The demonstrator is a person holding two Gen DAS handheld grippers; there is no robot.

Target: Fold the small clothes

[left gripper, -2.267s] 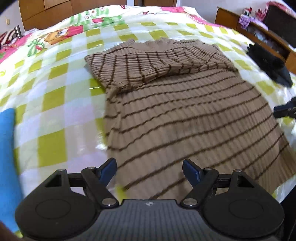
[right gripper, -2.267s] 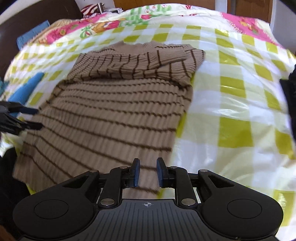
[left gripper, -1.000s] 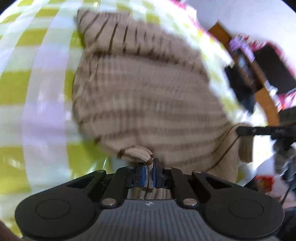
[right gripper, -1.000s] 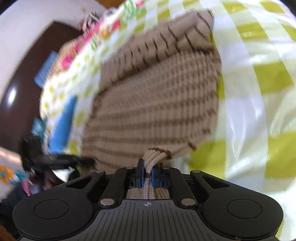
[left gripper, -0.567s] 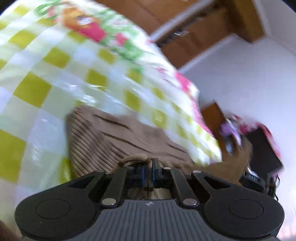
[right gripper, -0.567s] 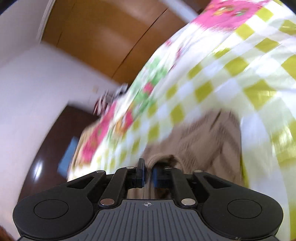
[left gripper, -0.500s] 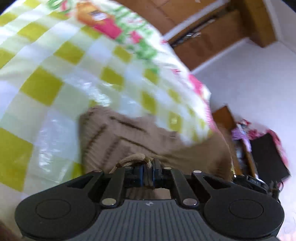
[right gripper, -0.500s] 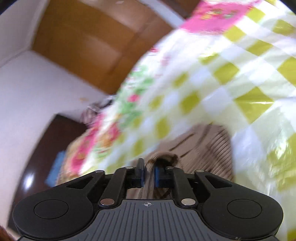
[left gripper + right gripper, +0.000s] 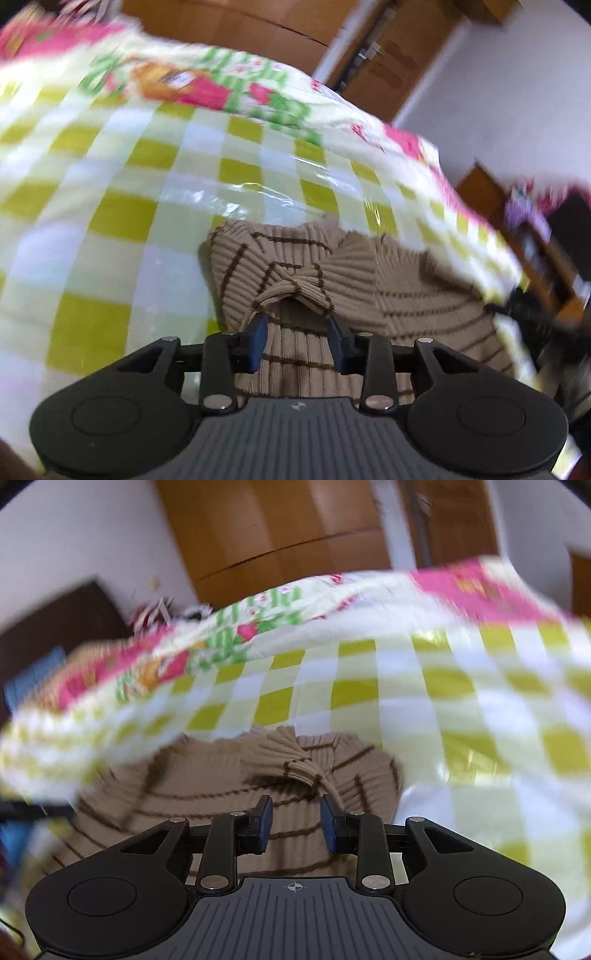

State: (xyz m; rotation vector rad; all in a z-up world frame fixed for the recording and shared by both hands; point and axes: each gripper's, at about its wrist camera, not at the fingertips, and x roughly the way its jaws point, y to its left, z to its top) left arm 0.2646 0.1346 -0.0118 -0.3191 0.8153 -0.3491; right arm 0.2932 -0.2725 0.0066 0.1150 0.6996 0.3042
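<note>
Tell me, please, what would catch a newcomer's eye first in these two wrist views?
Probably the brown striped sweater, bunched in a fold on the yellow-green checked bedcover, right in front of both cameras. Next, the left gripper and right gripper, each open with blue pads either side of the knit. Behind, wooden wardrobe doors fill the background.

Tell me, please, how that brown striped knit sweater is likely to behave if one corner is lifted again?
The sweater would probably hang limp: its hem corner already curls and bunches in front of the open left tongs. The thick ribbed knit looks grippy rather than slippery. The glossy checked bed cover might let the lower layer slide, so the fold could shift.
</note>
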